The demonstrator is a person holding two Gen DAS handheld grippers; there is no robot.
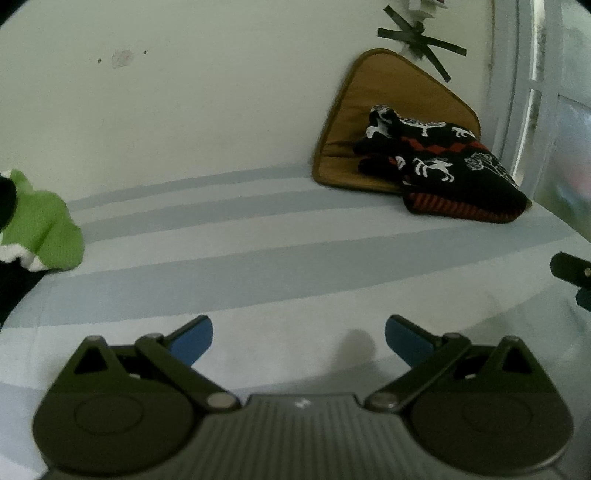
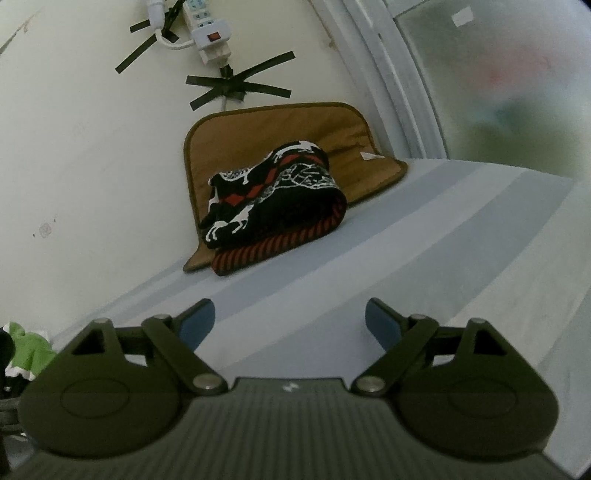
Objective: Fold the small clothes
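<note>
A black knit sweater (image 1: 439, 166) with white animal figures and red bands lies folded on a brown pad (image 1: 373, 110) at the back right. The right wrist view shows the same sweater (image 2: 273, 195) on that pad (image 2: 273, 133). A green garment (image 1: 44, 229) with white trim lies at the left edge; it also shows low on the left as the green garment (image 2: 29, 350). My left gripper (image 1: 298, 339) stands open over the striped sheet with nothing between its blue pads. My right gripper (image 2: 290, 325) is open too, empty, well short of the sweater.
The surface is a bed sheet (image 1: 258, 258) with pale blue and grey stripes, running back to a white wall (image 1: 184, 92). A power strip (image 2: 207, 29) is taped to the wall above the pad. A window frame (image 2: 391, 74) stands at the right.
</note>
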